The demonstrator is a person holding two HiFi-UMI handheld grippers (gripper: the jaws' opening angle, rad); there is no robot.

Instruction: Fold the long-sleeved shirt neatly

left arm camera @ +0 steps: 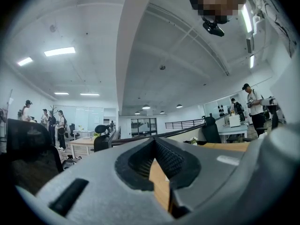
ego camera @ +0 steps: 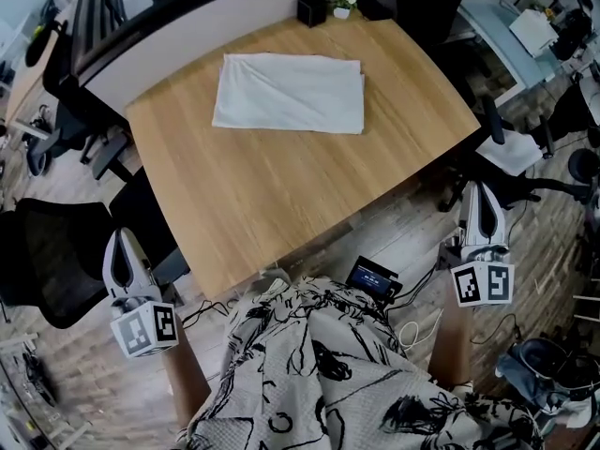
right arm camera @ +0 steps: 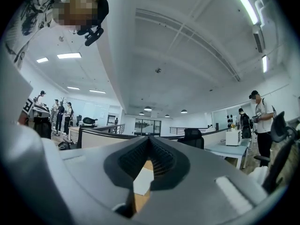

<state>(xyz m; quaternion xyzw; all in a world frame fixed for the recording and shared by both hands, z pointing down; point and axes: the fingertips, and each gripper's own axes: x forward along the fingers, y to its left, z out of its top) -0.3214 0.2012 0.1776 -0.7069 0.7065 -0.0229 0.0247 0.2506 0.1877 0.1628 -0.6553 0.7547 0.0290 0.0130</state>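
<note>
The white long-sleeved shirt [ego camera: 291, 92] lies folded into a flat rectangle on the far half of the wooden table [ego camera: 281, 195]. Both grippers hang below the table's level, off its near corners, and neither touches the shirt. My left gripper [ego camera: 120, 240] is at the lower left beside the table's left edge, shut with nothing in it. At the right, past the table's right corner, my right gripper [ego camera: 480, 190] is also shut and empty. In the left gripper view the closed jaws [left arm camera: 153, 142] point level along the tabletop. The right gripper view shows its closed jaws [right arm camera: 149, 142] the same way, with a white patch seen through them.
A black box [ego camera: 311, 9] and a small flower pot [ego camera: 342, 3] stand at the table's far edge. Black office chairs [ego camera: 56, 261] stand at the left and another chair [ego camera: 511, 157] at the right. A small device [ego camera: 373, 277] and cables lie on the floor by my body. People stand far off.
</note>
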